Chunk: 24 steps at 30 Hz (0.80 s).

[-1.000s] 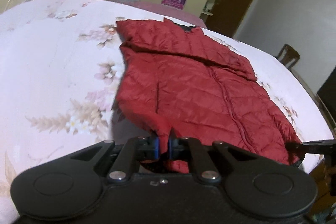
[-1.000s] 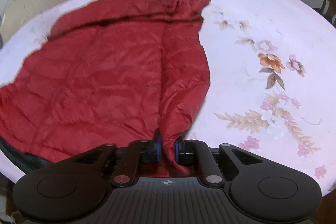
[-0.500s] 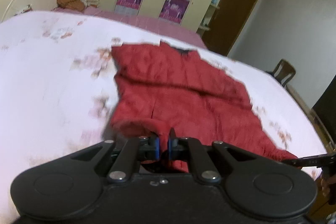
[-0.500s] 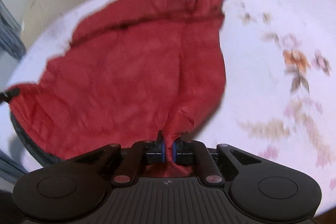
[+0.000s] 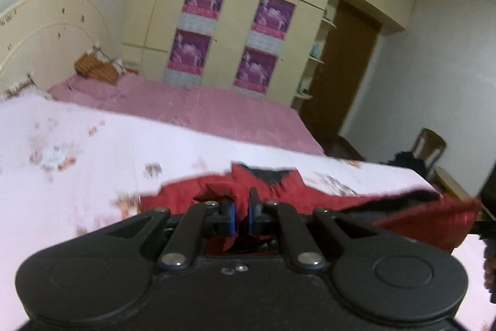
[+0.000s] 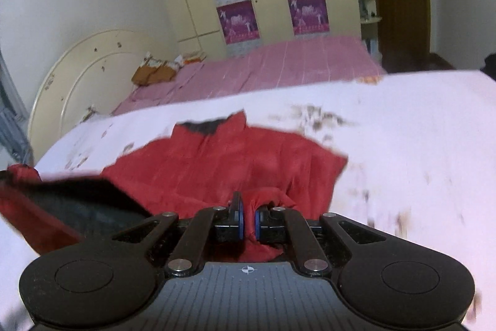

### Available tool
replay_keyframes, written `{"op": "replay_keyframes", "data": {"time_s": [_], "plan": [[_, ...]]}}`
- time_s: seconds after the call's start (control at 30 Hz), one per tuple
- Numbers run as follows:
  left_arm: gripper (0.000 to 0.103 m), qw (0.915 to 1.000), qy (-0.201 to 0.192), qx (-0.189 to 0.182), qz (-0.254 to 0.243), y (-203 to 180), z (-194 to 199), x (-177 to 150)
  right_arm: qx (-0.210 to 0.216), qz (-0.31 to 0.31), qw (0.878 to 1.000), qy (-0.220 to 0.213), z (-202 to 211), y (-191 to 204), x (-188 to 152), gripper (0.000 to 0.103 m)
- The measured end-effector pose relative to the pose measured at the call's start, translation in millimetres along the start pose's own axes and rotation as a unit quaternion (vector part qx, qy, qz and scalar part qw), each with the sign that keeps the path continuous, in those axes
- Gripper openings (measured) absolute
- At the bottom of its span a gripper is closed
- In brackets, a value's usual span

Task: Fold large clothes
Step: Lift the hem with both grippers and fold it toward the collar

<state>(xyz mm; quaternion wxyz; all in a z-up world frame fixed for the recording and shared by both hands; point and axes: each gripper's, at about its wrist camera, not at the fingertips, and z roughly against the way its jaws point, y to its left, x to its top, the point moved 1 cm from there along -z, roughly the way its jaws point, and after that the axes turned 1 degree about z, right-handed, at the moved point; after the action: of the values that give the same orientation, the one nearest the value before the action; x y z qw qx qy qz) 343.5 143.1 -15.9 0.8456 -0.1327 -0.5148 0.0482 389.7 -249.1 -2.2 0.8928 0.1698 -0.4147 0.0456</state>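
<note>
gripping red jacket (image 6: 235, 163) hem: 2 tools, left tool (image 5: 241, 214), right tool (image 6: 248, 222)

Your jacket (image 6: 217, 163) lies on the near bed (image 6: 403, 145), its collar at the far end. Its near hem sits between the pads of your left tool (image 5: 241, 214) and right tool (image 6: 248, 221). Behind lies a second bed (image 6: 279, 64), then the wardrobe (image 5: 235, 20). A chair (image 5: 429, 148) stands to the right.

red jacket (image 6: 235, 163), seemingly floral white bedspread (image 6: 418, 126)

Dim indoor light, motion blur, fisheye edge warping, ceiling glare.
</note>
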Motion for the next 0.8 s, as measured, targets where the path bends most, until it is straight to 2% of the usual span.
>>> {"op": "replay_keyframes", "data": {"time_s": [0.13,0.37,0.57,0.8], "plan": [[0.007,0.9995,-0.01,0.028,-0.009,-1.4,-41.6,17.7,-0.009,-0.001,1.0,-0.005,-42.9,-15.1,32.1,0.006],[0.007,0.9963,0.005,0.081,-0.028,-0.6,-118.1,36.0,-0.023,-0.018,0.999,0.016,-120.5,-44.8,69.2,0.006],[0.007,0.9906,0.046,0.121,-0.046,5.3,-179.8,32.6,-0.035,-0.053,0.997,0.051,-183.8,-70.7,76.3,0.006],[0.009,0.9843,0.074,0.155,-0.041,15.0,-214.7,22.3,-0.038,-0.096,0.992,0.075,-230.8,-91.1,76.9,0.006]]}}
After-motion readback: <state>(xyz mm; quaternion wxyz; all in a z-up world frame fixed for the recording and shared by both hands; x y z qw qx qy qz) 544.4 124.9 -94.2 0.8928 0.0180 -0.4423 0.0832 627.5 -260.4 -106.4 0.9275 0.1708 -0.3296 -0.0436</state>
